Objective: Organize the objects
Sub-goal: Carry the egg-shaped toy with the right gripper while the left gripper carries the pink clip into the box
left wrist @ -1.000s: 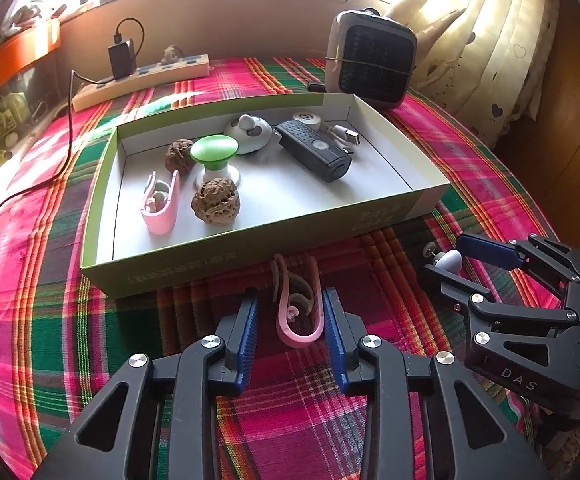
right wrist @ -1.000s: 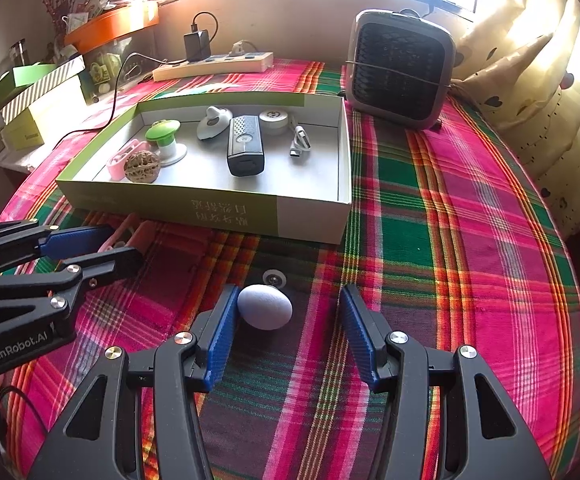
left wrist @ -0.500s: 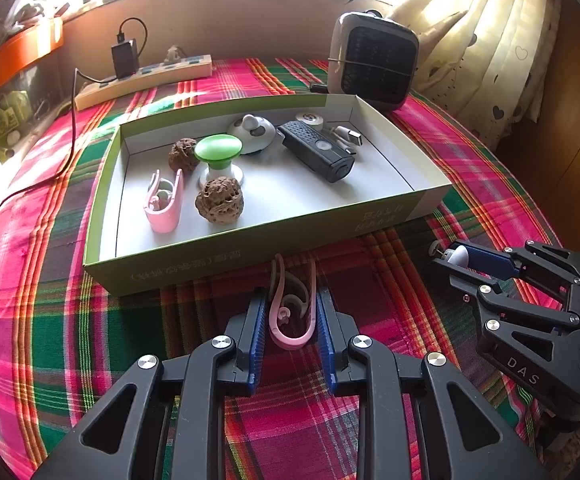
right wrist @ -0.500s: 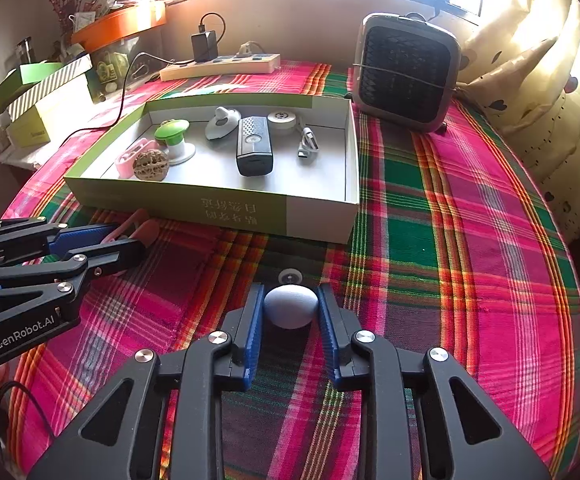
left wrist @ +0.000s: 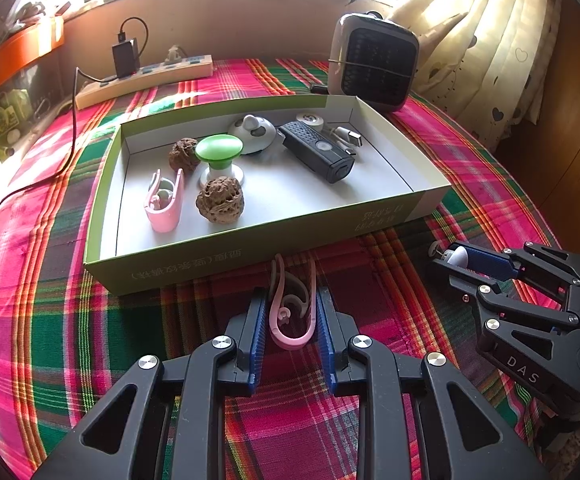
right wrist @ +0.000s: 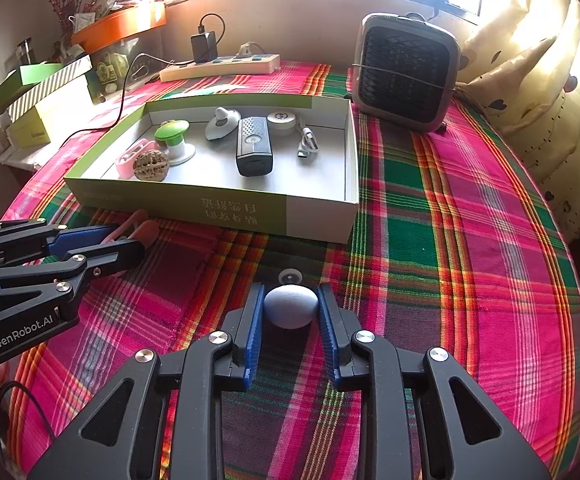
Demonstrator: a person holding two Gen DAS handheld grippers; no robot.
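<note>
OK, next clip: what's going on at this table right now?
A person is tidying small things into a shallow green box with two handheld grippers. The left gripper is shut on a pink ear hook lying on the plaid cloth just in front of the box. The right gripper has just closed on a small white egg-shaped thing. Both items are still on the cloth, not yet lifted.

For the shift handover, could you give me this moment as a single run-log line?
stage: grasping | left gripper: shut on pink ear hook | right gripper: shut on white egg-shaped piece | both on tablecloth, outside green box
</note>
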